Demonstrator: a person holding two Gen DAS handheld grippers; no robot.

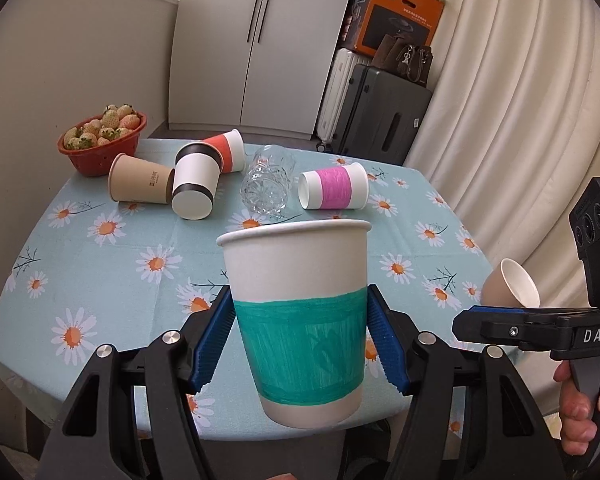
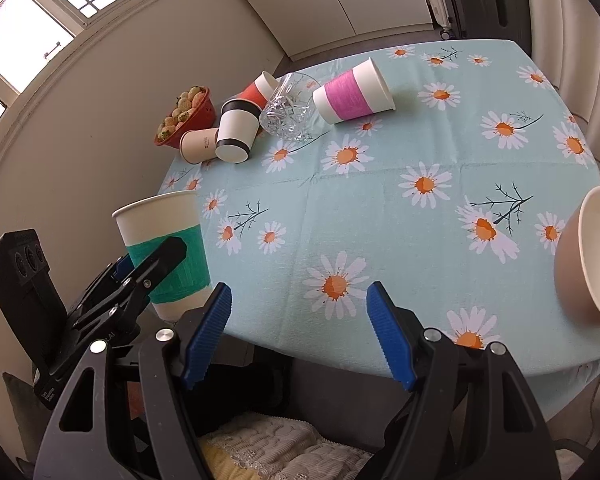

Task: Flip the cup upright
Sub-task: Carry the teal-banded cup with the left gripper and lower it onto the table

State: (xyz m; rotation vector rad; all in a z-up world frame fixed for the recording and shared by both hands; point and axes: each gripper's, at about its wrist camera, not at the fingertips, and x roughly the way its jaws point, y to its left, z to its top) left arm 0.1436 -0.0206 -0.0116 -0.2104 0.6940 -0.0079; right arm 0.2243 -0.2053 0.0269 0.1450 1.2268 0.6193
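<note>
My left gripper is shut on a white paper cup with a green band, held upright over the table's near edge; it also shows in the right wrist view. My right gripper is open and empty above the near edge of the table. A tan cup lies on its side at the right, also in the left wrist view. Further cups lie on their sides at the back: pink band, black bands, brown, red.
A clear glass tumbler lies on its side among the cups. A red bowl of strawberries stands at the back left. The table has a daisy cloth. Curtain, suitcases and cabinets stand behind.
</note>
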